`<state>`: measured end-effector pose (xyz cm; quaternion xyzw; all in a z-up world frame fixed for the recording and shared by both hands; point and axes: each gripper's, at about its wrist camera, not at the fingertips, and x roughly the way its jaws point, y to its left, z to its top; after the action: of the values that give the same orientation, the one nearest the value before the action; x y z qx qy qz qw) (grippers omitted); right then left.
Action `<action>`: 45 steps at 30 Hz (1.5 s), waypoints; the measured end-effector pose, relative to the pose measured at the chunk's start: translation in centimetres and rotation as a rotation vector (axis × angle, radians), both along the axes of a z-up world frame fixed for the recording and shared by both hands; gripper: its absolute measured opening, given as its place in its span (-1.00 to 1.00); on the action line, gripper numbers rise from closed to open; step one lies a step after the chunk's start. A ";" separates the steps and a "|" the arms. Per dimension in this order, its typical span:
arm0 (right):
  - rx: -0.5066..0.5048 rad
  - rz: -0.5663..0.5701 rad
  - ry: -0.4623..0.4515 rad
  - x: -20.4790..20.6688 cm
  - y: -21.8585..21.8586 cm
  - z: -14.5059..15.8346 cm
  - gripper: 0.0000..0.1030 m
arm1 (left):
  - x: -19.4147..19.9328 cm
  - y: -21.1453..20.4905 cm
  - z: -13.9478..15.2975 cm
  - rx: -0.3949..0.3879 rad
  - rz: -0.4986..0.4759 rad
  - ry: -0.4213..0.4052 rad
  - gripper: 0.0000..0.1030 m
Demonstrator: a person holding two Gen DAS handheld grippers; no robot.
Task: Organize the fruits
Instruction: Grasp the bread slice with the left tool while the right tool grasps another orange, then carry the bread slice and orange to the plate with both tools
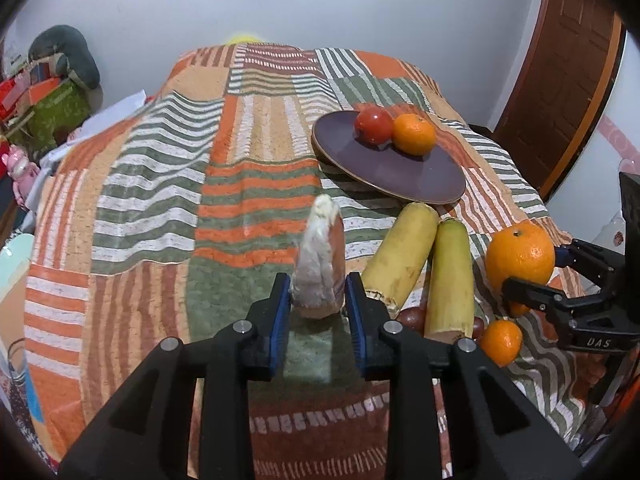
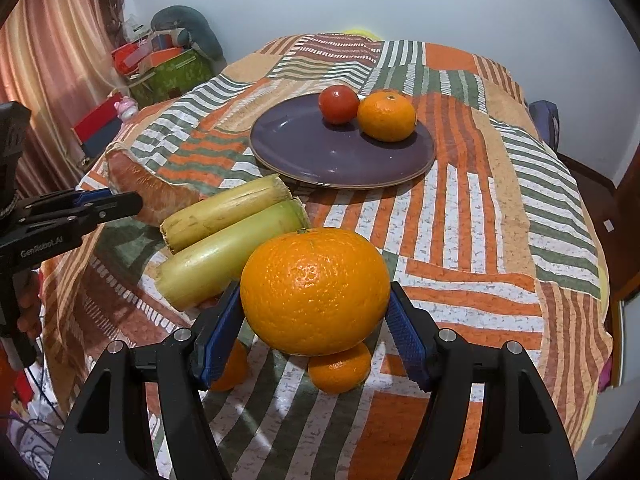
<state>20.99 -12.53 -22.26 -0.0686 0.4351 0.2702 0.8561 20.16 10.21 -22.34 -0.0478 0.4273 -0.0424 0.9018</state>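
My left gripper (image 1: 318, 300) is shut on a plastic-wrapped pomelo wedge (image 1: 322, 264) with pink flesh, just above the cloth; the wedge also shows in the right wrist view (image 2: 148, 188). My right gripper (image 2: 316, 320) is shut on a large orange (image 2: 315, 290) and holds it above the table; it also shows in the left wrist view (image 1: 520, 258). A purple plate (image 2: 320, 156) further back holds a red tomato (image 2: 338, 104) and an orange (image 2: 386, 116). Two yellow-green sugarcane pieces (image 2: 228, 232) lie between the grippers.
Small oranges (image 2: 340, 372) lie on the striped cloth (image 2: 480, 240) under my right gripper, one (image 1: 501, 342) beside dark round fruits (image 1: 412, 318). Boxes and clutter (image 2: 160, 68) stand beyond the table's left edge. A wooden door (image 1: 560, 80) is at the right.
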 end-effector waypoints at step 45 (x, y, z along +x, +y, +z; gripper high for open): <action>0.040 -0.065 -0.150 9.4 -0.4 3.5 0.29 | 11.4 -3.2 6.0 0.040 -0.028 -0.165 -0.55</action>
<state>30.39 -12.89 -18.75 -0.0575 0.3661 0.2448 0.8959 31.54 7.05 -16.33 -0.0201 0.3531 -0.0500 0.9340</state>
